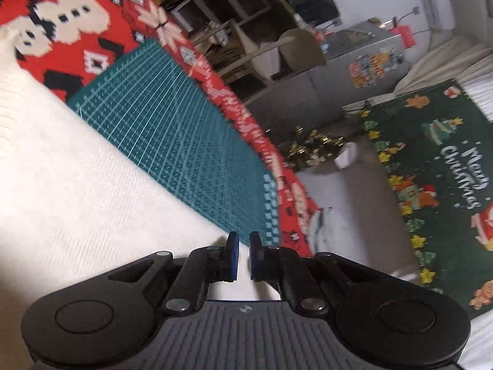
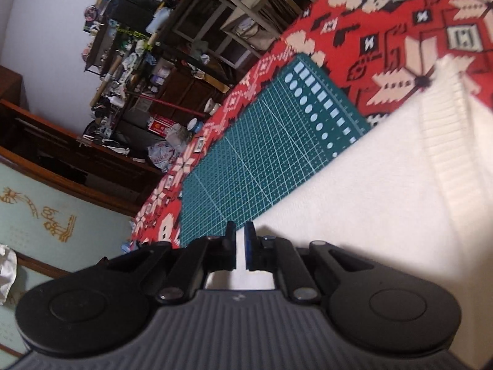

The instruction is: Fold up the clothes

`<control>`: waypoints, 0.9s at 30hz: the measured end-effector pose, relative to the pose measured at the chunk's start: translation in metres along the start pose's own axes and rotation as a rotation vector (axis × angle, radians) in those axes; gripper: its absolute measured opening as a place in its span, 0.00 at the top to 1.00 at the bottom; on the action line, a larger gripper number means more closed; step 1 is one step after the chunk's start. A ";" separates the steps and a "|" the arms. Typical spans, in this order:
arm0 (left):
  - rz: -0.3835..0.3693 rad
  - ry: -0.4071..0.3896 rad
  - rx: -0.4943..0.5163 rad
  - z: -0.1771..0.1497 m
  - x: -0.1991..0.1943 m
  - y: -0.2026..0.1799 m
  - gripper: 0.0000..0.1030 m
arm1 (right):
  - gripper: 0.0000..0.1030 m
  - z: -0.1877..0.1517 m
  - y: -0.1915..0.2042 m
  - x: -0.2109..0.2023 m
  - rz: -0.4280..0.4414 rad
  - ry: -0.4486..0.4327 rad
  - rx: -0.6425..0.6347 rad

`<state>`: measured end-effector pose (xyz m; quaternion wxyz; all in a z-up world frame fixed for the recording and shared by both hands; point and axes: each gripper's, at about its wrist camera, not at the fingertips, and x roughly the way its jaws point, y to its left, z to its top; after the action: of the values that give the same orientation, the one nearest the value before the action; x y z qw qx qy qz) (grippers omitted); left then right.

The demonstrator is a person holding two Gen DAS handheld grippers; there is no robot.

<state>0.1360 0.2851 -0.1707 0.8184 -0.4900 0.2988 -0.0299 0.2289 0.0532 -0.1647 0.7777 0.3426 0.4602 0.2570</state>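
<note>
A white knit garment (image 1: 77,185) lies spread over a green cutting mat (image 1: 185,129) on a table covered with a red patterned cloth (image 1: 77,30). My left gripper (image 1: 243,246) sits at the garment's near edge. Its blue pads are almost together, with white fabric in the narrow gap between them. In the right wrist view the same white garment (image 2: 369,200) fills the right side, with a ribbed band towards the top. My right gripper (image 2: 240,237) is at its edge beside the mat (image 2: 262,141), pinched on white fabric.
The red tablecloth (image 2: 385,40) ends at the table edge beyond the mat. On the floor lies a dark green Christmas rug (image 1: 431,185). A grey fridge (image 1: 369,58) and a chair (image 1: 295,46) stand behind. Cluttered shelves (image 2: 138,61) line the wall.
</note>
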 end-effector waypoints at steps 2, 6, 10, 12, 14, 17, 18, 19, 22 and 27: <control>0.036 0.006 0.022 -0.001 0.007 0.001 0.95 | 0.95 -0.001 -0.001 0.012 -0.028 0.006 -0.007; 0.062 -0.005 0.077 -0.005 0.008 0.000 0.98 | 1.00 -0.001 -0.004 0.022 -0.053 0.008 -0.012; 0.012 -0.021 0.026 -0.001 0.008 0.006 0.97 | 0.94 0.005 0.000 0.025 -0.012 -0.024 -0.003; 0.023 -0.025 0.010 0.001 0.009 0.011 0.98 | 0.94 0.007 0.000 0.032 -0.024 -0.019 -0.012; 0.025 -0.035 -0.004 0.003 0.007 0.013 0.98 | 0.99 0.008 -0.002 0.037 -0.043 -0.013 -0.015; 0.078 -0.073 0.015 0.007 -0.002 0.013 0.98 | 1.00 0.013 -0.008 0.038 -0.049 -0.029 0.015; 0.083 -0.081 0.009 0.009 -0.005 0.015 0.98 | 1.00 0.015 -0.009 0.037 -0.050 -0.037 0.029; 0.086 -0.086 -0.008 0.012 -0.007 0.018 0.98 | 1.00 0.017 -0.012 0.034 -0.060 -0.049 0.037; 0.108 -0.111 -0.034 0.018 -0.015 0.025 0.98 | 1.00 0.024 -0.023 0.027 -0.076 -0.084 0.082; 0.186 -0.155 -0.017 0.026 -0.031 0.029 0.98 | 1.00 0.040 -0.046 0.003 -0.132 -0.152 0.116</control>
<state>0.1168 0.3310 -0.1715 0.8340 -0.4680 0.2790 0.0870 0.2697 0.0150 -0.1880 0.8044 0.3745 0.4357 0.1513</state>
